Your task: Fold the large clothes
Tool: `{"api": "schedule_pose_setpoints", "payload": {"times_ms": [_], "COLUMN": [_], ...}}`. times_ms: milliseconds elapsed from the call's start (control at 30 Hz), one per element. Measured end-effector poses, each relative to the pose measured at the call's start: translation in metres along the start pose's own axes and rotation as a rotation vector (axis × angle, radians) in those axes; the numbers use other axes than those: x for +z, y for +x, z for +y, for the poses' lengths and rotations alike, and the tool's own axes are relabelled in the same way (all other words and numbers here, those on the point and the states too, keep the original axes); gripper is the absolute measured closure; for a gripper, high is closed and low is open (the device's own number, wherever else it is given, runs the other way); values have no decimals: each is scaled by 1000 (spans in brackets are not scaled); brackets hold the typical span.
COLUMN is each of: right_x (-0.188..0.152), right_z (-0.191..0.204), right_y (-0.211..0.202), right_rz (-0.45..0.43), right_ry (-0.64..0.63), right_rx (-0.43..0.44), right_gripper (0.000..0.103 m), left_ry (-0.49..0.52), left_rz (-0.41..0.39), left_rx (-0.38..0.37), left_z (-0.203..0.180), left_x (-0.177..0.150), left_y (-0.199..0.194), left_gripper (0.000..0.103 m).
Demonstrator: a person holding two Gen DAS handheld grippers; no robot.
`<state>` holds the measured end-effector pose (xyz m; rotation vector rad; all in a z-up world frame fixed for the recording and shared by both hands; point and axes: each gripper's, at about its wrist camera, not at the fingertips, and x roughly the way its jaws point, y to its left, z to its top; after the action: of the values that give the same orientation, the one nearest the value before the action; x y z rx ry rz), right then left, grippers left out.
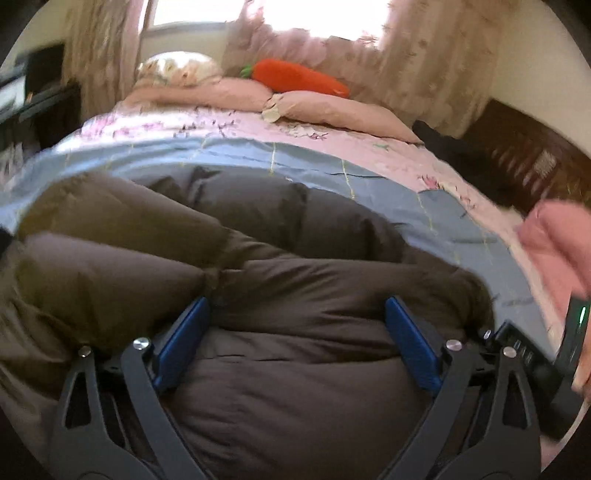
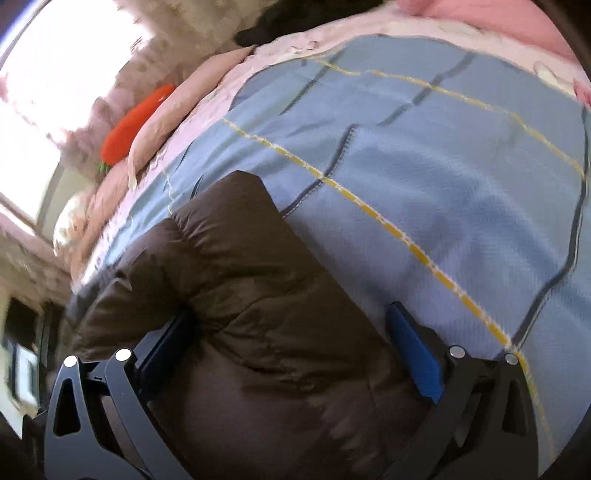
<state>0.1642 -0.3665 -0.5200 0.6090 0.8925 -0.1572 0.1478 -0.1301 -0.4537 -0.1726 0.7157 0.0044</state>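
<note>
Your left tongs are spread wide, blue pads apart, with nothing clamped. The brown puffer jacket bulges up between them; whether the pads press into the fabric or just sit beside it, can't tell.

Your right tongs are spread wide too. The jacket fills the gap between the fingers, with the 9 o'clock pad half buried against the fabric and the 3 o'clock pad over the blue blanket. No grip on anything there.

In the left view, the jacket lies bunched on the bed, filling the frame from 6 o'clock up past centre, with a padded roll running off toward 9 o'clock. In the right view its squared-off end points to 12 o'clock and stops short of the blanket's middle.

At 3 to 4 o'clock in the left view you have a black device with a green light, with something pink just above it. Blurred, can't tell what.

Beyond the jacket lies the blue blanket with yellow and dark stripes, then a pink floral bed cover. Farther toward 12 o'clock there are pink pillows, with an orange carrot plush lying on them. Behind them, curtains hang over a bright window.
</note>
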Motion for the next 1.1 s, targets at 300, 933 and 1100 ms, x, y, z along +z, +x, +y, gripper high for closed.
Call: {"api": "schedule_pose_setpoints", "payload": {"times_ms": [300,933,1100], "right_x": [-15,-18,-21], "right_z": [7,34,76], "right_y": [5,-12,-57], "right_rz": [-48,-81,-103], "right_ry": [-57,68,88], "right_rx": [-52,-246,-155], "right_gripper": [1,1,1], "left_ry": [97,-19,-26], "left_rz": [-2,62,-98], "left_rx": [86,124,70], "left_z": [93,165,160], "left_x": [8,10,46], "left_y": [-11,-10,-88], "left_gripper": [10,2,2]}}
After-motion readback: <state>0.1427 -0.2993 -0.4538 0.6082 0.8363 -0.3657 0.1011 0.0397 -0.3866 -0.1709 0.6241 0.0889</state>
